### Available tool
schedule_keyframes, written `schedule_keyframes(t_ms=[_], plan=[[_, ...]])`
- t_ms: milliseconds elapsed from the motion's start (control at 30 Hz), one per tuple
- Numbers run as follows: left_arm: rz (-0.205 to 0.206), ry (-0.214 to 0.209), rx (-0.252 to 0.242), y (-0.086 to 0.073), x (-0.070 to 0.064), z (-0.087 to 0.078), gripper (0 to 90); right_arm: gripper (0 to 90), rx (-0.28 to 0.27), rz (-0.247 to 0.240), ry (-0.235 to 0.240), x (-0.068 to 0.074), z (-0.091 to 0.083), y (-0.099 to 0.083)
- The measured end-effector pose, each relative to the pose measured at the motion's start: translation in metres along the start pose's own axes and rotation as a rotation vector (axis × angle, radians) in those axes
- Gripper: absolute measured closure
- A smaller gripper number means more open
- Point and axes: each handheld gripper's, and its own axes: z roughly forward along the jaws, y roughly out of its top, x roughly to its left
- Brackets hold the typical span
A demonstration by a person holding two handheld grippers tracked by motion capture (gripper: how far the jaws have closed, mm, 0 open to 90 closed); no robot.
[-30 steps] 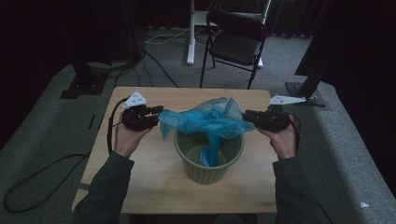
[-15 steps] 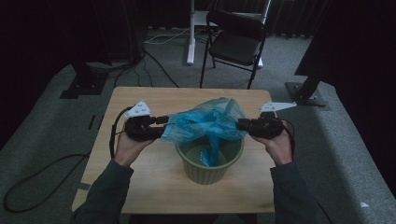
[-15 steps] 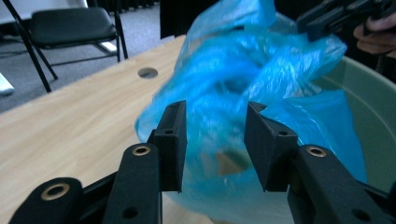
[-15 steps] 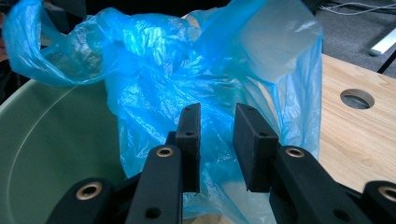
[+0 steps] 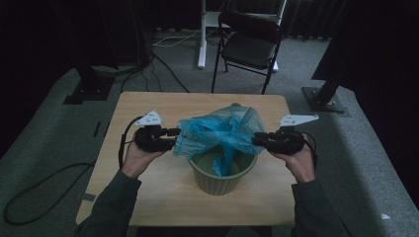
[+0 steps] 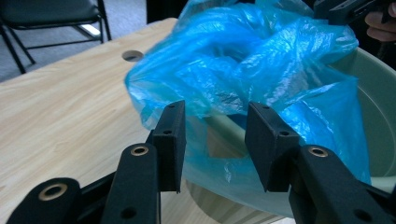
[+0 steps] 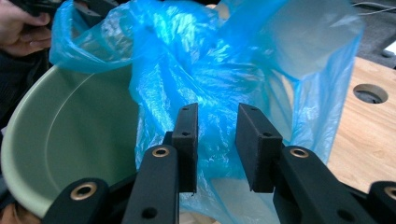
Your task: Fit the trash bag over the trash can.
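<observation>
Between left gripper point(image 5: 174, 132) and right gripper point(image 5: 257, 139): blue bag point(image 5: 217, 131); both jaws apart.

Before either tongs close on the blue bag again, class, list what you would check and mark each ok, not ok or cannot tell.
1. Left tongs open, jaws apart: ok.
2. Right tongs open: ok.
3. Blue bag film lying between the left jaws: cannot tell; it bunches just beyond them.
4. Bag spread over the rim of the green bin: not ok; it is bunched above the opening, part hanging inside.
5. Bin upright on the table: ok.
6. Tongs on opposite sides of the bag: ok.
</observation>
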Motion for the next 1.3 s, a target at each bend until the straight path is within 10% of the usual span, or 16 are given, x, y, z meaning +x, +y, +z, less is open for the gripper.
schedule_keyframes(t_ms=[400,867,1300], plan=[[-0.031,-0.031,0.012,0.002,-0.001,0.002,89.3,64.0,-0.006,-0.015,0.004,0.006,-0.007,-0.005],[-0.028,0.018,-0.004,-0.001,0.000,-0.004,89.5,64.1,-0.017,-0.029,0.007,0.013,-0.016,-0.010],[-0.063,0.064,-0.047,0.023,0.013,0.014,51.4,62.3,0.004,-0.027,0.007,0.010,-0.010,-0.012]])
